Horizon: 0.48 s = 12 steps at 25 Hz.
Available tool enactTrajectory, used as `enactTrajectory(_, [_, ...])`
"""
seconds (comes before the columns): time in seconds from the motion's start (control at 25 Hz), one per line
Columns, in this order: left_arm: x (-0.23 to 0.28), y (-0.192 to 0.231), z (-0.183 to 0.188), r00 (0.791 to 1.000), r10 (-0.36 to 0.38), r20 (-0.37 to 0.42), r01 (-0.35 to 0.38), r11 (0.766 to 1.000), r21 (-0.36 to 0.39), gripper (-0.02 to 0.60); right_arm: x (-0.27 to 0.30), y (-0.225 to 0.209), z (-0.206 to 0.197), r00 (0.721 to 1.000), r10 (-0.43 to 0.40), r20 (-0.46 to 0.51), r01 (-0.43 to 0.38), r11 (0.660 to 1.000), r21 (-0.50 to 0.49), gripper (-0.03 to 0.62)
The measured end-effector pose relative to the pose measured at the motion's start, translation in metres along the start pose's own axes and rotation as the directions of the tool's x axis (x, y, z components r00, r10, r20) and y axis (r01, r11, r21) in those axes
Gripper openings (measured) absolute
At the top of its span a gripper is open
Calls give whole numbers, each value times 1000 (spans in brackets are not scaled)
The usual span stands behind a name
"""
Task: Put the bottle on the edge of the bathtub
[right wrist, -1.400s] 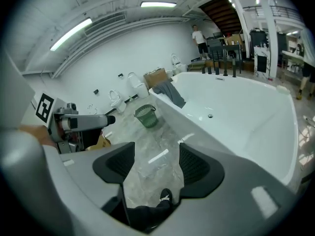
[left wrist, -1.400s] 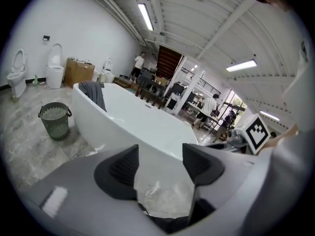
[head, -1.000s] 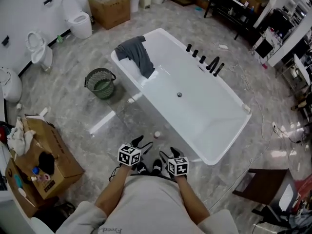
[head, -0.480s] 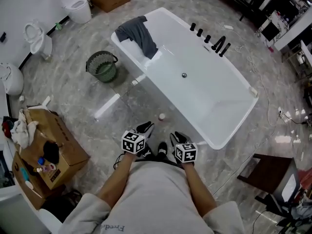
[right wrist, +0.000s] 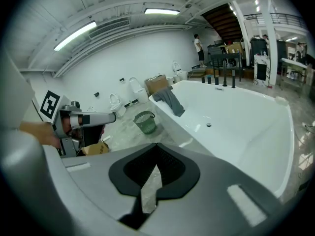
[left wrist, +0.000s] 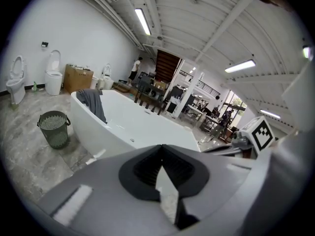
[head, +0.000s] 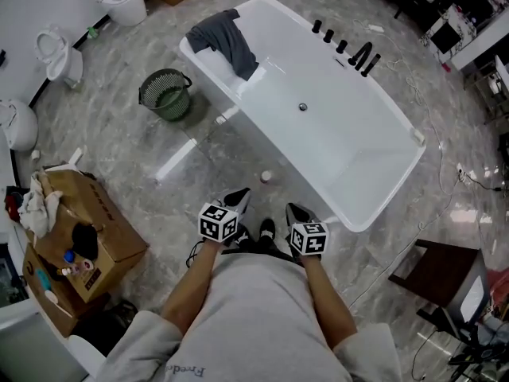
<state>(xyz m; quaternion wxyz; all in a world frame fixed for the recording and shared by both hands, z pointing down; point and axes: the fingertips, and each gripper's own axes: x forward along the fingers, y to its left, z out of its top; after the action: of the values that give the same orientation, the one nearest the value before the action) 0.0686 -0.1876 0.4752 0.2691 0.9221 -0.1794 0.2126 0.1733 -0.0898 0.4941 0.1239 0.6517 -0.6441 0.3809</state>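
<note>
Right, my left gripper (head: 236,203) has just been closing; its fingers meet with nothing between them. Ahead of it on the floor (head: 119,157), near the tub (head: 350,150) but not on its edge, stands a small pale thing I take for the bottle (head: 266,177). The right gripper (head: 296,212) has likewise just shut, empty. To grip well, I'd open one gripper wide, come in low and close squarely round the body. Neither gripper view shows the bottle, and from the head view it's too small to read.
</note>
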Motion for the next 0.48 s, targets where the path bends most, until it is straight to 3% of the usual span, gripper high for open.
enactTrajectory(0.48, [1, 1, 1, 1000, -8, 0, 8, 1000, 3, 58, 0, -3, 2, 1000, -16, 1, 16, 1000, -5, 2])
